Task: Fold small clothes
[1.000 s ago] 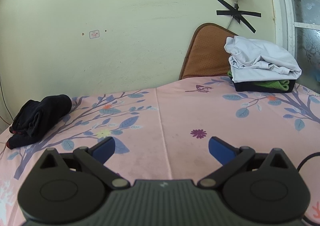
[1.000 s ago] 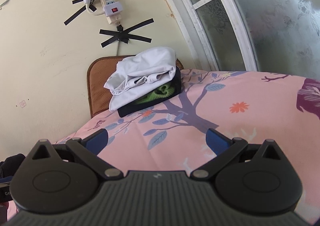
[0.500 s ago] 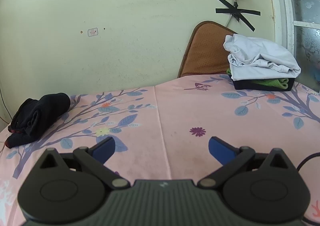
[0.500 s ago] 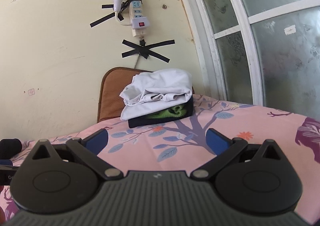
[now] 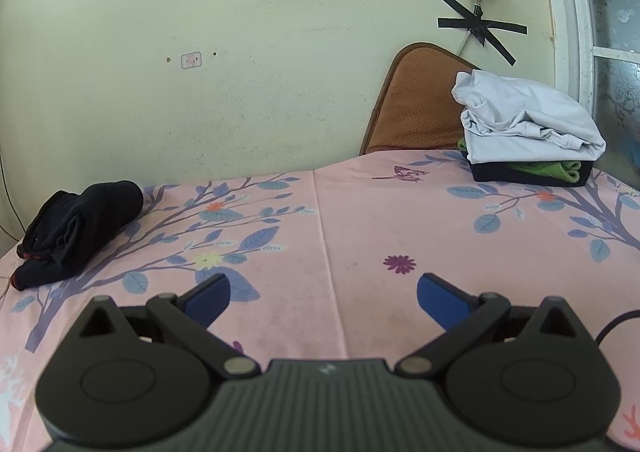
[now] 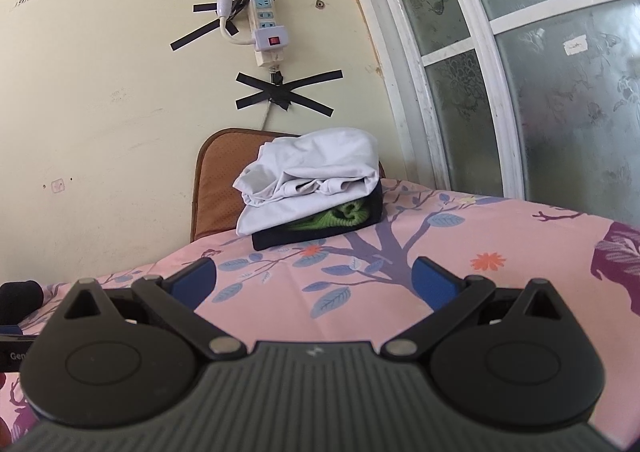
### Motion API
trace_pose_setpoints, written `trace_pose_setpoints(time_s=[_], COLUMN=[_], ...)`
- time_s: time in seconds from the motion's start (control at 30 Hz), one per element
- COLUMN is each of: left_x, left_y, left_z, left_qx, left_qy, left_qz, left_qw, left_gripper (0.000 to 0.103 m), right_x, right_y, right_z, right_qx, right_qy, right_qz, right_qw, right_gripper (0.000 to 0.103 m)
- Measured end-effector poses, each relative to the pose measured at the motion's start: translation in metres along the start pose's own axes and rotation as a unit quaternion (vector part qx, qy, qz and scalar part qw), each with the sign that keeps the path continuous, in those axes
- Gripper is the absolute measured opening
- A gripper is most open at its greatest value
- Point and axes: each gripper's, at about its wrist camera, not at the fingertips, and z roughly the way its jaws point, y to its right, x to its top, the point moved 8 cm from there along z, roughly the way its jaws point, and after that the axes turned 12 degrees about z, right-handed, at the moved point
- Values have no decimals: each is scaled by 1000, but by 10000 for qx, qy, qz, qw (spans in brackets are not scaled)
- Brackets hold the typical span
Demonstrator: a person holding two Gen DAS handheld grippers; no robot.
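While both grippers hover empty above the pink floral sheet [image 5: 360, 219], the step in hand is judged to be the choice and pickup of the next garment. The left gripper [image 5: 323, 294] has its fingers spread wide with nothing between them; the right gripper [image 6: 314, 284] likewise. A rolled black garment [image 5: 76, 228] lies at the far left of the sheet, well apart from the left gripper. At the far right, against a brown cushion [image 5: 416, 99], a stack of clothes [image 6: 312, 187] sits with a white piece on top, green beneath, and a dark layer at the base. To proceed well, approach the black garment low, pinch a single edge layer rather than the bulk, and draw it to the bare centre before spreading.
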Motion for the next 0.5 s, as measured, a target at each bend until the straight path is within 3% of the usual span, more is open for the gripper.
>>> trace_pose_setpoints(time_s=[0.5], left_x=[-1], left_y=[-2], left_z=[1], left_qx=[-29], left_qy=[-19], left_qz=[-72], left_qw=[10000], left_gripper=[103], right_x=[0], right_y=[1], right_z=[-1], right_qx=[-4], right_qy=[-20], right_qz=[59], right_qw=[10000], right_gripper=[103])
